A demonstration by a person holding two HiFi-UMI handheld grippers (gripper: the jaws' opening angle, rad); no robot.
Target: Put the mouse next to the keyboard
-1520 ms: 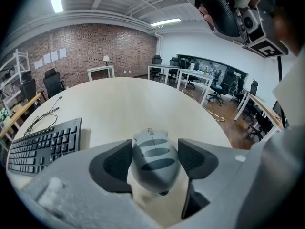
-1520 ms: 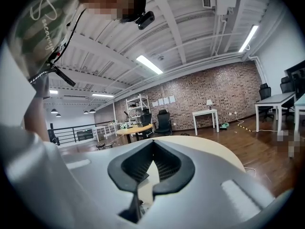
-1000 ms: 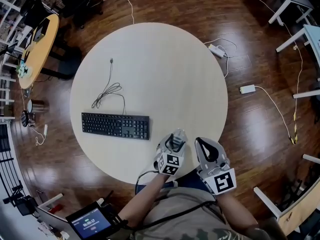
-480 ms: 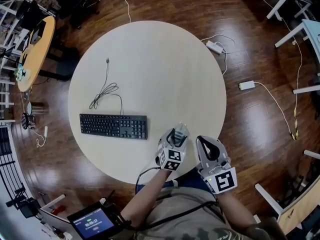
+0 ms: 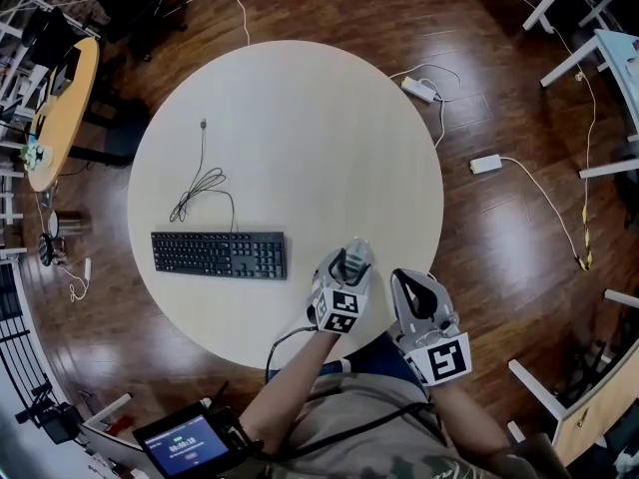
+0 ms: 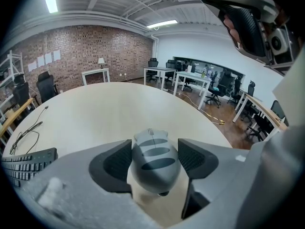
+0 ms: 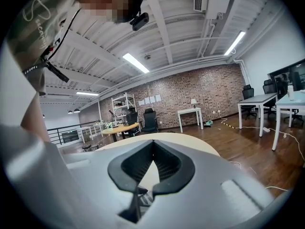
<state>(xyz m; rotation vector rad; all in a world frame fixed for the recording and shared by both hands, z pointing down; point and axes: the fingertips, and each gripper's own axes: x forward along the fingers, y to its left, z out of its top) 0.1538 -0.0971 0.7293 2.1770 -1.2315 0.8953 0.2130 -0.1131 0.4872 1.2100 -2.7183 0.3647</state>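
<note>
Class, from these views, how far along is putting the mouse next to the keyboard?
Done: the left gripper is closed on the mouse. In hand: it holds the mouse over the table, right of the keyboard with a gap between. Left: setting it beside the keyboard and releasing. The right gripper is shut, empty.

Big round light-wood table (image 5: 329, 138) w/ a black keyboard (image 5: 219, 254) lying flat near its left-front edge & the keyboard's thin black cable (image 5: 200, 183) curled in a loose bunch on the top just behind it.
</note>
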